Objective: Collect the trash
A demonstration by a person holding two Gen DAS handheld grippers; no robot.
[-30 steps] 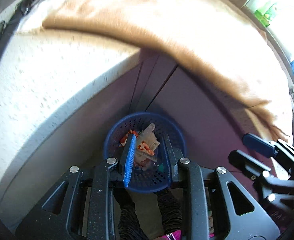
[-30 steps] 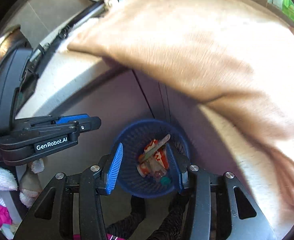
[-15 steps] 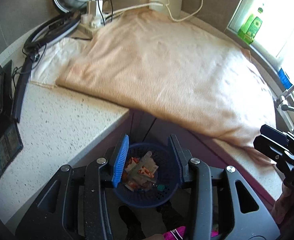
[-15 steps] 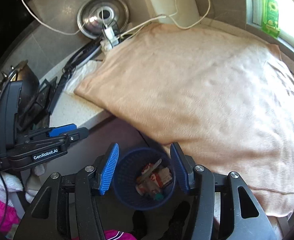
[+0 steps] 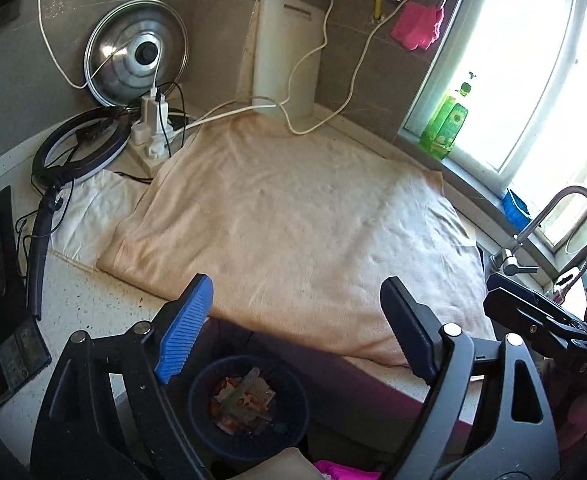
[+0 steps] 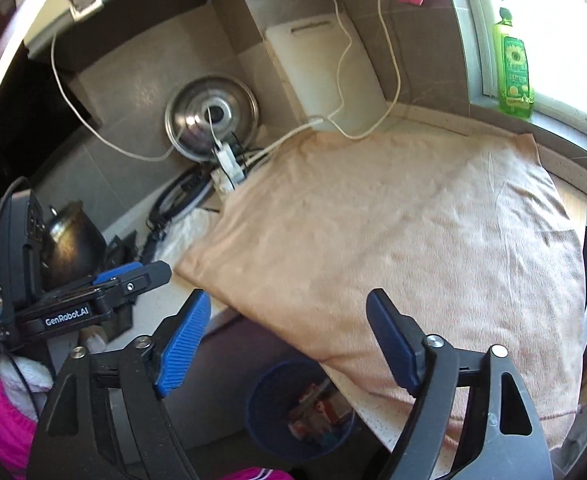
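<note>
Your left gripper (image 5: pixel 297 324) and right gripper (image 6: pixel 289 340) both gape wide, holding nothing, above the towel's (image 5: pixel 293 216) edge; the trash (image 5: pixel 241 398) lies in the basket (image 5: pixel 293 420) below

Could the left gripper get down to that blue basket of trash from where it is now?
Probably yes. The left gripper is open and empty, and the blue basket sits on the floor right below its fingers, in front of the counter edge, with nothing visible between them.
</note>
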